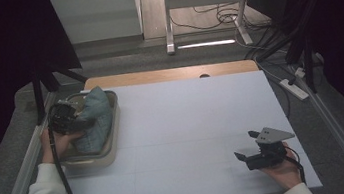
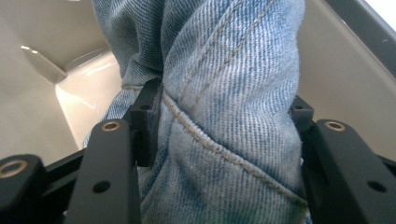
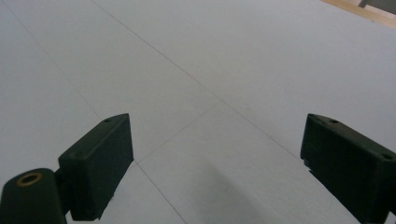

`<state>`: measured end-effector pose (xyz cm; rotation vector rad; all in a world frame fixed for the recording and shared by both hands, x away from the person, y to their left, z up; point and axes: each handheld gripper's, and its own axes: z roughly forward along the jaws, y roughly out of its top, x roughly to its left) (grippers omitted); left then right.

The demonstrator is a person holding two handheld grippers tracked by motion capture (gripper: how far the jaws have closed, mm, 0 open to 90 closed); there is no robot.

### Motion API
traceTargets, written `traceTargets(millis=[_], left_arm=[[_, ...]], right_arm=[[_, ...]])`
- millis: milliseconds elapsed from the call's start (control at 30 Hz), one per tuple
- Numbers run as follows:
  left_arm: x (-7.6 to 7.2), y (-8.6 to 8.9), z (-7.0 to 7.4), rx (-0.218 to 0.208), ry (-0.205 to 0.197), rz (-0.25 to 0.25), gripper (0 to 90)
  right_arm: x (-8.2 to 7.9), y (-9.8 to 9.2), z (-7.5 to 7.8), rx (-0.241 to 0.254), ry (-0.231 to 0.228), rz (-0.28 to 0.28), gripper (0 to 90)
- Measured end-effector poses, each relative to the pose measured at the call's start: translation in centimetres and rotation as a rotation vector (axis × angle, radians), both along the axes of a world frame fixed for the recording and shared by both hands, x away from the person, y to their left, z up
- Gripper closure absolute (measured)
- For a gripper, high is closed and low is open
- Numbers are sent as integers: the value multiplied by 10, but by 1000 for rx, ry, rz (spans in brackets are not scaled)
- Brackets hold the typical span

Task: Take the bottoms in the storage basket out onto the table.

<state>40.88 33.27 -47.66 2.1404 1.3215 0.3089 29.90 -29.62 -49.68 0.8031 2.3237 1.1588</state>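
Note:
A bundle of blue denim jeans (image 1: 95, 119) lies in a beige plastic tub (image 1: 112, 153) at the table's left side. My left gripper (image 1: 84, 122) reaches into the tub from the left, held by a hand in a white sleeve. In the left gripper view, a thick fold of the jeans (image 2: 224, 70) with orange stitching fills the gap of the left gripper (image 2: 224, 112), and both pads press on it. The tub's wall (image 2: 42, 107) shows behind. My right gripper (image 1: 247, 145) rests near the front right of the table, open, with bare white surface between its fingers (image 3: 215, 154).
The white table top (image 1: 189, 125) stretches between the tub and the right hand. A wooden strip (image 1: 167, 75) runs along its far edge. A power strip (image 1: 294, 88) and cables lie on the floor to the right, and a desk frame (image 1: 168, 22) stands beyond.

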Motion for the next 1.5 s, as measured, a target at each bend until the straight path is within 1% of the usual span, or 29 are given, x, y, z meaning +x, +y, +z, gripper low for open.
traceTargets(millis=[100, 200, 267, 400, 533, 700, 833, 1133, 1200, 1367, 1500], left_arm=[[-2, 1, 2, -9, -8, 4, 484], [-5, -4, 9, 13, -31, -6, 493], [-6, -7, 13, 10, -49, -11, 502], [-6, -6, 13, 1, -53, -12, 513], [-7, -1, 13, -30, -62, 11, 528], [-10, 4, 15, -59, -83, 23, 532], [-13, 7, 19, -87, -104, 25, 533], [-21, 16, 31, -169, -172, 33, 534], [-22, 19, 32, -187, -182, 32, 534], [-25, 22, 35, -215, -208, 37, 536], [-27, 24, 37, -235, -218, 36, 538]], right_arm=[[0, 0, 0, 0, -1, 1, 94], [0, 0, -1, -1, 0, -3, 93], [0, 0, -1, 1, 1, -3, 94], [0, 0, 0, 0, -2, -1, 93], [0, 0, 0, 4, -1, -3, 94], [0, -1, 0, 2, -1, -4, 94], [0, -1, 0, 1, -1, -2, 94], [0, 0, 0, 2, -1, -3, 93], [0, 0, 0, 0, -1, -2, 93], [0, 0, 0, 0, -1, -3, 94], [0, 0, 0, 2, -1, -5, 94]])
